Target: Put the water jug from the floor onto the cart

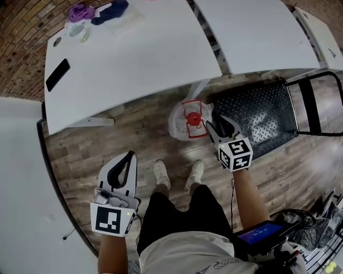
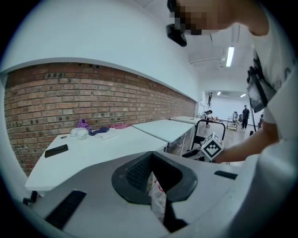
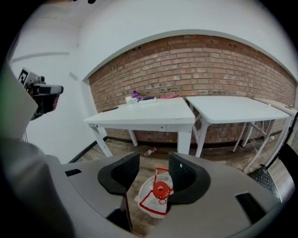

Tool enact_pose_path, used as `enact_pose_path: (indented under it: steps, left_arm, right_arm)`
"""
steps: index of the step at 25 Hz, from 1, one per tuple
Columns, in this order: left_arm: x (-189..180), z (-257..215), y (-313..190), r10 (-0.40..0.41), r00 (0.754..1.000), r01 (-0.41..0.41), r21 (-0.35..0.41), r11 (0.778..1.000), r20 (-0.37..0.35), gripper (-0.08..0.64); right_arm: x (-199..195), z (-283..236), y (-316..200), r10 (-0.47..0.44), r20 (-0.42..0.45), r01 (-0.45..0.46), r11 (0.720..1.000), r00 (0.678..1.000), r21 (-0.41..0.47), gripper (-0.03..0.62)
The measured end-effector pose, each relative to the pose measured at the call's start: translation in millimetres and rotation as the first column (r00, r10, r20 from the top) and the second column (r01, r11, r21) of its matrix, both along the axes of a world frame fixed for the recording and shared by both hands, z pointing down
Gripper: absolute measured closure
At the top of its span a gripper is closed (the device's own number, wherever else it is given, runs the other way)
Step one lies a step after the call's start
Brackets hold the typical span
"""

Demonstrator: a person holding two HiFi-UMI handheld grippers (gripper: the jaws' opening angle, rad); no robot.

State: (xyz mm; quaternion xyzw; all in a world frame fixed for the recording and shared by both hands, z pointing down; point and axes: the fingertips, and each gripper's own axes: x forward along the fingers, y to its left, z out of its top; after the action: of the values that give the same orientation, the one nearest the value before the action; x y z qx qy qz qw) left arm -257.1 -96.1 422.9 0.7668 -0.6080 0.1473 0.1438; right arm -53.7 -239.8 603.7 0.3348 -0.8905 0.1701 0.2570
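Note:
The water jug is clear plastic with a red cap and red handle. It stands on the wood floor in front of my feet, just left of the cart, a low black tread-plate platform with a black push handle. My right gripper hovers above the jug's right side, jaws open. Its own view shows the jug below the gap of the right gripper, untouched. My left gripper hangs lower left, apart from the jug, shut and empty. In the left gripper view the left gripper points towards the jug.
Two white tables stand beyond the jug against a brick wall; the left one carries a black phone and cloths. A small bottle lies on the floor under a table. My shoes are just behind the jug.

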Motion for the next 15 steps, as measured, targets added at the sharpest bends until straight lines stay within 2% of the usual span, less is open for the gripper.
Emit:
enact_pose_path:
  steps: [6, 12, 15]
  left_arm:
    - [-3.2, 43.3, 8.8, -0.040, 0.999, 0.038, -0.052, 0.998, -0.032, 0.558]
    - [-14.7, 86.0, 24.8, -0.110, 0.993, 0.103, -0.139, 0.985, -0.046, 0.558]
    - [-22.1, 98.0, 23.8, -0.117, 0.992, 0.110, -0.126, 0.986, -0.048, 0.558]
  right_arm:
    - [-18.3, 98.2, -4.7, -0.066, -0.088, 0.060, 0.996, 0.994, -0.068, 0.323]
    - [-24.1, 182.7, -12.9, -0.106, -0.181, 0.086, 0.989, 0.978, -0.117, 0.284]
    - [-30.4, 216.4, -14.4, -0.133, -0.222, 0.105, 0.986, 0.966, -0.131, 0.278]
